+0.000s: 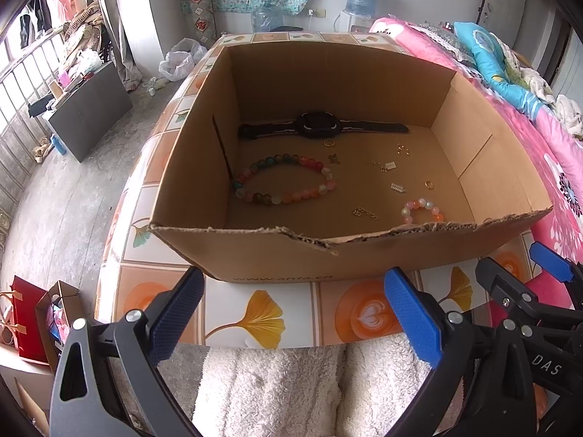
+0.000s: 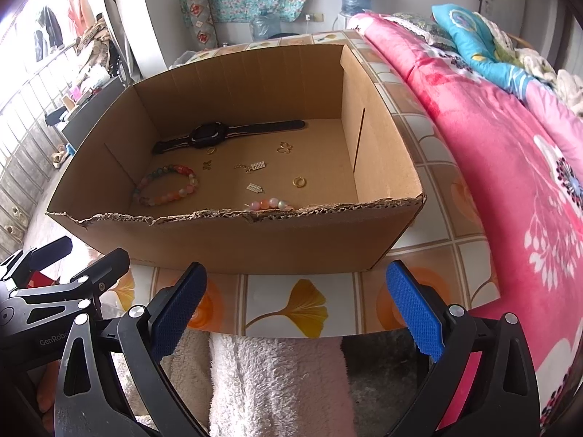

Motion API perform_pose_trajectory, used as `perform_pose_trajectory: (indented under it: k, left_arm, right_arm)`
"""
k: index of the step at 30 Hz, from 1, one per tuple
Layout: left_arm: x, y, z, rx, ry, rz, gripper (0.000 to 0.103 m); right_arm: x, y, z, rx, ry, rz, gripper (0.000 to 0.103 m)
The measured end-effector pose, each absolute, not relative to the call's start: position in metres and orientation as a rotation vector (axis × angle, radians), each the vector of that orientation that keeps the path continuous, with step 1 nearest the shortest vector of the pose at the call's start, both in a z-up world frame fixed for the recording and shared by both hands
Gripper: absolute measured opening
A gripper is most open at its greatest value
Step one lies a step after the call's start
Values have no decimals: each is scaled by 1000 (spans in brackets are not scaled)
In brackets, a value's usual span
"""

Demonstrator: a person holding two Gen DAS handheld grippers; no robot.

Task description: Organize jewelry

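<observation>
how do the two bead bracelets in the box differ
The large bead bracelet forms a wider loop than the small bead bracelet. The large one mixes green, red and orange beads and lies near the left wall; the small one is pale pink and orange, close to the torn front wall. Both lie flat.

- Cardboard box [image 1: 364,83] is showing plain brown.
- Watch [image 1: 320,126] is looking black.
- Large bracelet [image 1: 284,179] is mixing green, orange, pink beads.
- Tablecloth [image 1: 262,317] is displaying yellow ginkgo leaves, orange tiles.
- Blanket [image 2: 510,153] is glowing pink, white-flowered.
</observation>
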State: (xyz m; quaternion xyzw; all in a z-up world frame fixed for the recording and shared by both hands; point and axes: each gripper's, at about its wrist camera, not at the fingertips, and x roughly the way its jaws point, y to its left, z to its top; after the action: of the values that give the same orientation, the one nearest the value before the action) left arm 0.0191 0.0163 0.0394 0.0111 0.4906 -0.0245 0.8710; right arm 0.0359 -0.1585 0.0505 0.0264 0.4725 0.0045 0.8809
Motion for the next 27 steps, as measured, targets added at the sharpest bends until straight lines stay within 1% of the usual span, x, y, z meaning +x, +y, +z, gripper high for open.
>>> perform_pose_trajectory:
  k: [27]
  left_arm:
    - [35, 16, 38, 15, 1107, -67, 97]
  right_arm:
    - [45, -160, 49, 100, 1030, -11, 95]
